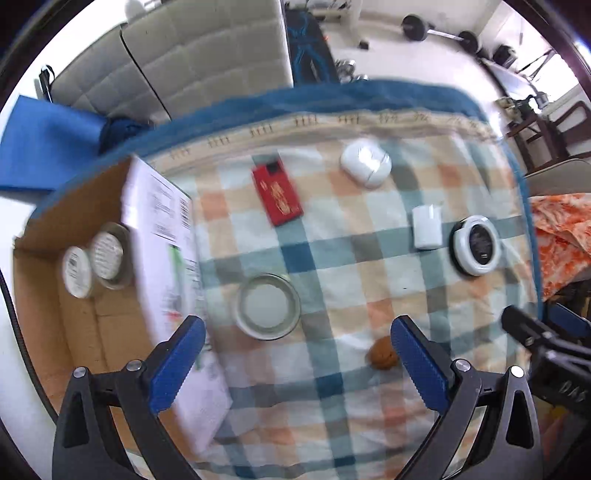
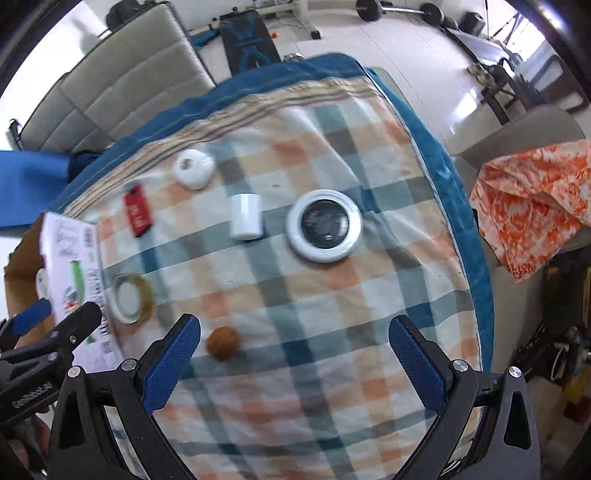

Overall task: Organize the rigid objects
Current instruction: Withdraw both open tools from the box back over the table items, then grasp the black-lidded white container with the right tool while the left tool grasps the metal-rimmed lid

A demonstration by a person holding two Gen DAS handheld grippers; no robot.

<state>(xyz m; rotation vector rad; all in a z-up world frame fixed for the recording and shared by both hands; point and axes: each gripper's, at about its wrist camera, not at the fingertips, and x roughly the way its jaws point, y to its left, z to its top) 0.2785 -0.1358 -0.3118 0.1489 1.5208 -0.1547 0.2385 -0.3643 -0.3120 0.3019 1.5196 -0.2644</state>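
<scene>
On the checked cloth (image 1: 332, 266) lie a red flat box (image 1: 277, 194), a white rounded case (image 1: 365, 162), a white cylinder (image 1: 427, 226), a black-and-white round tin (image 1: 476, 245), a clear round jar (image 1: 267, 306) and a brown walnut-like ball (image 1: 382, 355). A cardboard box (image 1: 92, 325) at the left holds two round tins (image 1: 92, 258). My left gripper (image 1: 297, 363) is open and empty above the cloth, between the jar and the ball. My right gripper (image 2: 293, 363) is open and empty, with the ball (image 2: 222, 343) just by its left finger. The tin (image 2: 324, 226), cylinder (image 2: 245, 216) and jar (image 2: 131, 297) lie ahead.
The box's white printed flap (image 1: 162, 236) stands up along the cloth's left side. A grey sofa (image 1: 177, 62) is behind the table. An orange patterned cloth (image 2: 535, 199) lies on a chair at the right. Barbell weights (image 2: 399, 11) lie on the floor beyond.
</scene>
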